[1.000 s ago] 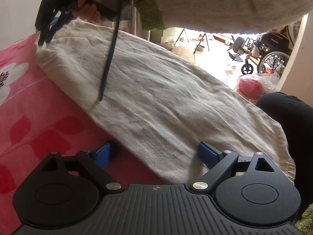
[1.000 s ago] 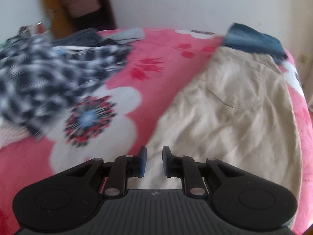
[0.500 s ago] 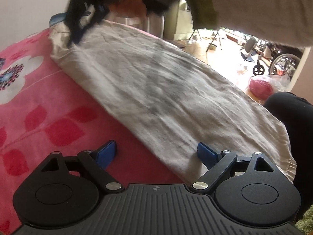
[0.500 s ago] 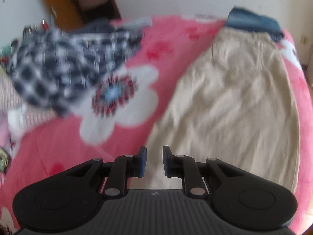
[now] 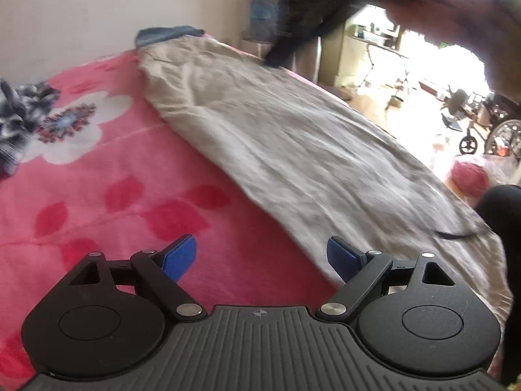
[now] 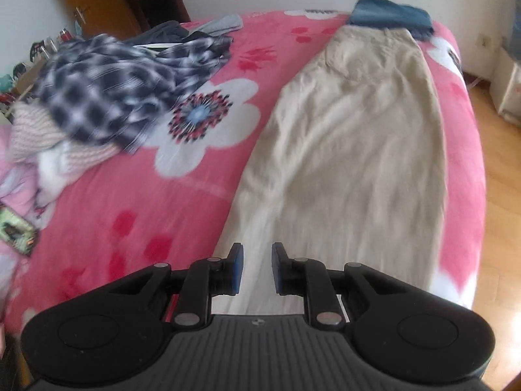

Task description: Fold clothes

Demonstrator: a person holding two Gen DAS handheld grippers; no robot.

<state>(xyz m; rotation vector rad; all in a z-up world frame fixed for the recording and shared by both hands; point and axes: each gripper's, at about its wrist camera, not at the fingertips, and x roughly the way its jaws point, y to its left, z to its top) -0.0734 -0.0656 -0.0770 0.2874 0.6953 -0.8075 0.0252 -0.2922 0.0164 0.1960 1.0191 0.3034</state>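
Left wrist view
- Left gripper (image 5: 262, 257): fingers spread wide, holding nothing; blue pads (image 5: 180, 257) face each other above the bedcover.
- Beige trousers (image 5: 293, 137): laid out flat along the bed, running from the near right corner to the far end; the near hem lies just under the right-hand pad.
- Bedcover (image 5: 114, 176): pink with white and red flowers, bare to the left of the trousers.
- Blue garment (image 5: 162, 34): at the far end, touching the trousers' top.
- Right gripper: a dark blurred shape at the top of this view; too blurred to read.

Right wrist view
- Right gripper (image 6: 257, 268): fingers set narrowly apart with a clear gap, nothing between them; raised over the trousers' near end.
- Beige trousers (image 6: 351, 150): lengthwise on the right half of the bed, waistband far, a pocket visible near the top.
- Blue garment (image 6: 390, 16): folded, at the waistband.
- Plaid shirt (image 6: 114, 81): crumpled in a heap on the left, well apart from the trousers.
- Pink knit (image 6: 42, 137): beneath the plaid heap's near edge.
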